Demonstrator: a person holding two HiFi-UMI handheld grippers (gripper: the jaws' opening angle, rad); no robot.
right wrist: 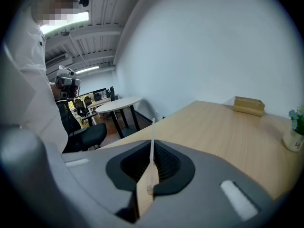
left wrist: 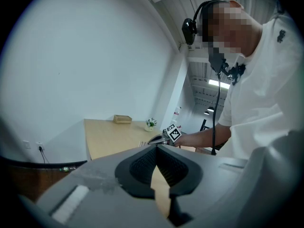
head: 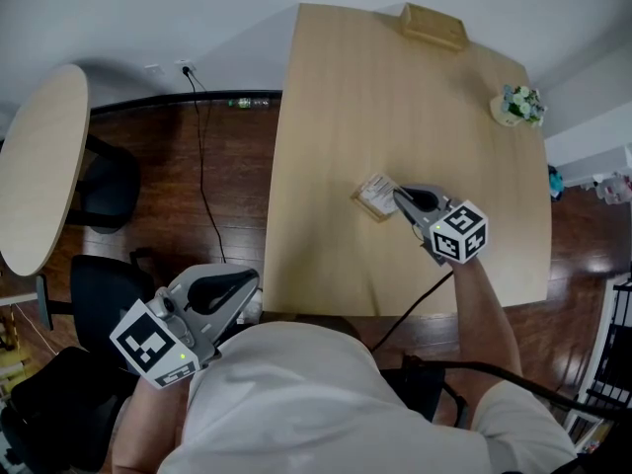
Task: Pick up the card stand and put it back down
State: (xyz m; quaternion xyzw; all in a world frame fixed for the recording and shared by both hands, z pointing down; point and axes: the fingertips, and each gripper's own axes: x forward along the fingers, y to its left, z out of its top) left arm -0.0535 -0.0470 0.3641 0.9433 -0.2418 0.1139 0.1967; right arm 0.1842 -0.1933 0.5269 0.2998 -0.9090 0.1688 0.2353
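The card stand (head: 375,196), a small pale holder with a card in it, is near the middle of the light wooden table (head: 326,117). My right gripper (head: 398,198) reaches it from the right and is shut on it. In the right gripper view the stand (right wrist: 152,137) shows edge-on as a thin pale strip pinched between the dark pads. I cannot tell whether it touches the tabletop. My left gripper (head: 237,289) hangs off the table's near left corner, shut with nothing in it (left wrist: 158,148).
A wooden box (head: 434,26) sits at the table's far edge and a small flower pot (head: 518,105) at the far right. A round table (head: 39,166) and black chairs (head: 104,181) stand to the left. A cable (head: 202,166) trails over the dark floor.
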